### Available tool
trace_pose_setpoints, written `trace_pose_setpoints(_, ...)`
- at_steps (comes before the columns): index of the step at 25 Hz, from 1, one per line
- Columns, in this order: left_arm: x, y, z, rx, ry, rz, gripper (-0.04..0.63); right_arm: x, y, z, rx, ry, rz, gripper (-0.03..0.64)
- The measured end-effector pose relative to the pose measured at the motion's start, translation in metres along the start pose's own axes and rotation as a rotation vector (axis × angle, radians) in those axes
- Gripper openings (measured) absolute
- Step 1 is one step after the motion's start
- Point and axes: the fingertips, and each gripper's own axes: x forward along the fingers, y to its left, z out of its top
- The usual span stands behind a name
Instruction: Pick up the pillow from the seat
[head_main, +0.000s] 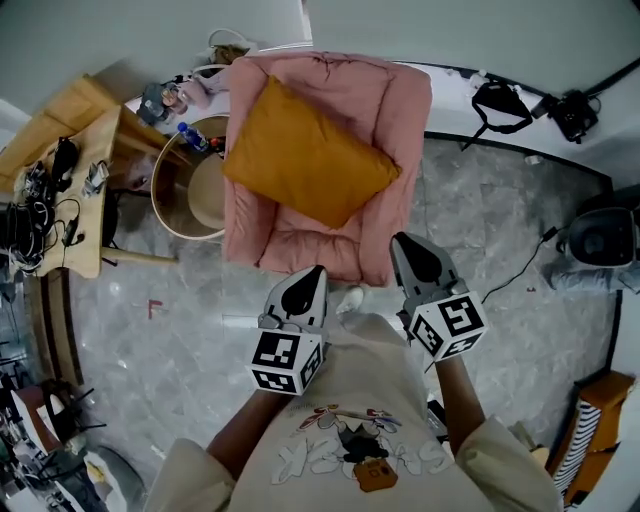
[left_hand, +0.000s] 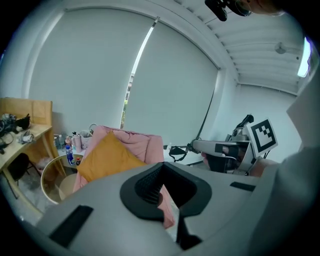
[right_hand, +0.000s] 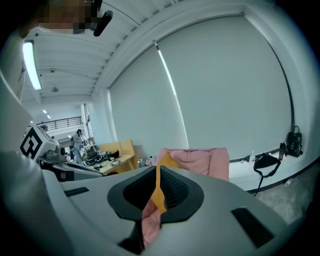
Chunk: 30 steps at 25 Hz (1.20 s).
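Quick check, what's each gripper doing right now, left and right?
Left gripper: closed, holding nothing.
Right gripper: closed, holding nothing.
Neither touches the pillow.

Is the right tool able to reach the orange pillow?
Probably yes. The orange pillow lies uncovered on the pink chair, with nothing between it and the right tool; its shut jaws would need opening first.

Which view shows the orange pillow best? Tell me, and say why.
The head view: the whole pillow shows from above, lying on the pink armchair. The left gripper view shows most of the pillow, its lower edge cut off. The right gripper view shows only a thin orange sliver.
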Motion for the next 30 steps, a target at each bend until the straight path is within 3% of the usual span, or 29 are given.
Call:
trace_pose_setpoints(4,0.002,0.02,0.002,-0.026,-0.015,0.017,0.005,0.024,0.005,0.007,-0.013,0.005,0.032,0.031)
trace_pose_setpoints(8,0.008,0.034,0.011,-0.046,-0.036,0.023,0.005,0.047,0.01,0.014,-0.033,0.032,0.07,0.115)
trace_pose_setpoints(18,0.032,0.073,0.029,-0.051,-0.017,0.034,0.005,0.104,0.012,0.029,-0.019,0.039,0.103,0.124)
trace_pose_setpoints(23,0.047,0.1,0.042,-0.061,-0.023,0.039,0.005,0.14,-0.001,0.027,-0.014,0.1,0.054,0.034)
trace_pose_setpoints(30,0.074,0.135,0.056,-0.067,0.001,0.017,0.005,0.187,-0.007,0.034,-0.055,0.135,0.034,0.02)
